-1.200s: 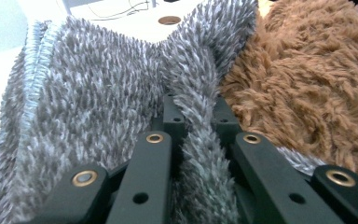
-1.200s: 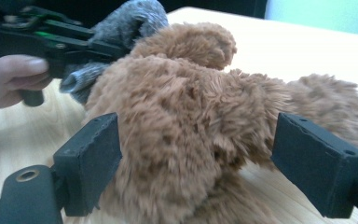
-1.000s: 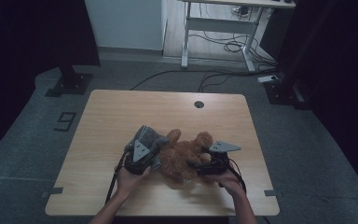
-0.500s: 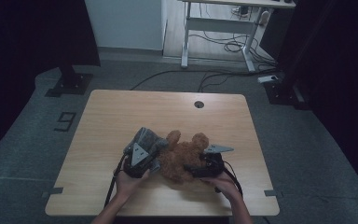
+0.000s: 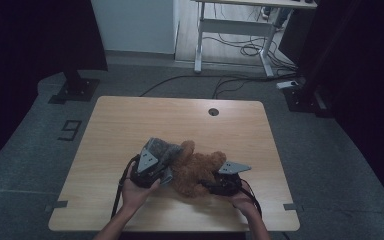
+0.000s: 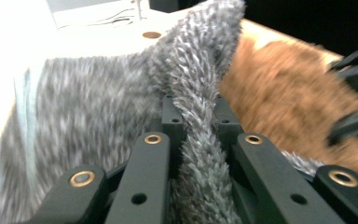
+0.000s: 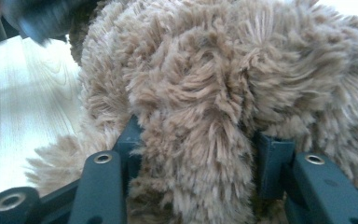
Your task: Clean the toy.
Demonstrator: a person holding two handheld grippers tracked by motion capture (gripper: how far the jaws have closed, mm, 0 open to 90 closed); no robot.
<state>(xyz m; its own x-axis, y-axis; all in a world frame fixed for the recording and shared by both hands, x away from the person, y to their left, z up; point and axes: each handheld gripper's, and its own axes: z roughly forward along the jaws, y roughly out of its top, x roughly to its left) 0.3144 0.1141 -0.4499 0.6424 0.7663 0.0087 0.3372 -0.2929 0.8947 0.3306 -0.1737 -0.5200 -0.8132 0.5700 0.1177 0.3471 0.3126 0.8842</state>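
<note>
You have the left gripper (image 5: 167, 162) pinching the grey knit garment (image 6: 93, 102); your right gripper (image 5: 207, 184), jaws just closing, clamps the brown teddy bear (image 5: 196, 170). Next, pull them apart steadily.

A taped 9 (image 5: 70, 130) marks the grey floor (image 5: 25, 150) left of the table (image 5: 180, 120).

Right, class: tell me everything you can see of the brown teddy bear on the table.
The brown teddy bear is shaggy tan plush, lying on the wooden table near its front edge. The right gripper has just been closing on a thick fold of its fur. At its other side, grey fuzzy fabric touches it, pinched by the left gripper.
</note>
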